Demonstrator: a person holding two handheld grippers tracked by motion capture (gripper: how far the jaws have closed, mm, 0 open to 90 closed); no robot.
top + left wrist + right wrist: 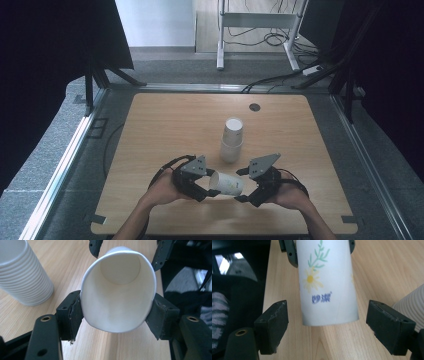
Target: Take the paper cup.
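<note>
Taking the tall stack of white ribbed paper cups [232, 141] as my landmark: nearer me and to its left, my left gripper [206, 190] is clenched on the rim of a single white paper cup with a daisy print [227, 184], squeezing its mouth into an oval. The cup lies on its side in the air just in front of the stack, above the light wooden table [160, 130]. To the right, my right gripper [243, 195] is released: its pads [274, 325] stand off either side of the cup's base, not touching. I judge the cup already pulled free of the stack and handed to the left; setting it down remains.
</note>
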